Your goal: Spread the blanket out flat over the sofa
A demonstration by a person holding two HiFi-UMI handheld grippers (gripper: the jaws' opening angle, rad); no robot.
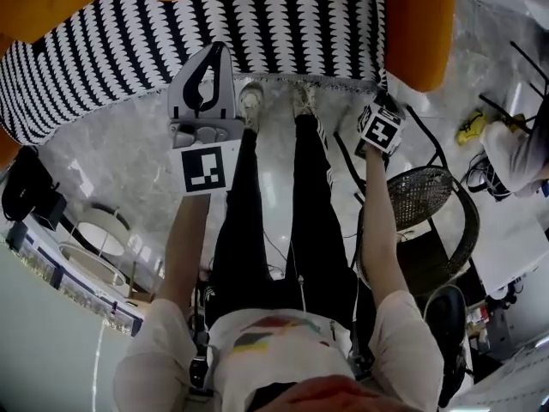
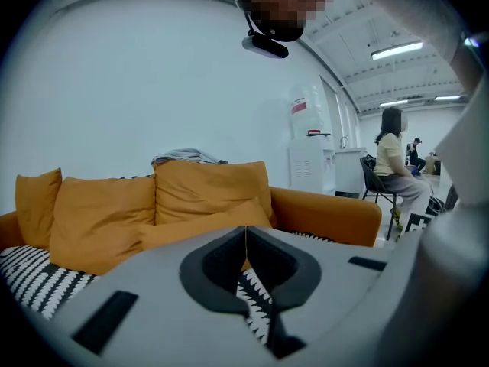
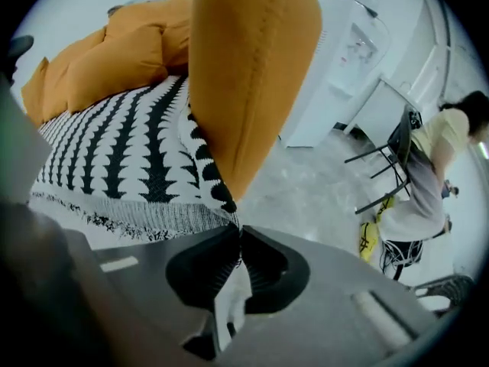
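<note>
blanket (image 1: 214, 24): black-and-white, already across the sofa (image 1: 420, 24) seat, with the fringed hem at the front edge.
right claw (image 3: 239, 232): pinching the blanket's corner beside the armrest, probably to draw that end taut.
left claw (image 2: 246, 229): pressed together and empty, held up over the hem, seemingly spare.
stage: judged late, squaring the corner.

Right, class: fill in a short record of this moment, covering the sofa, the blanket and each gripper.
Sofa: orange, with loose back cushions
Blanket: black-and-white pattern, lies over the seat, fringed edge at the front
Left gripper: jaws together, held over the blanket's front edge, no cloth seen at the tips
Right gripper: shut on the blanket's corner, beside the sofa arm
Person: standing, facing the sofa's front
</note>
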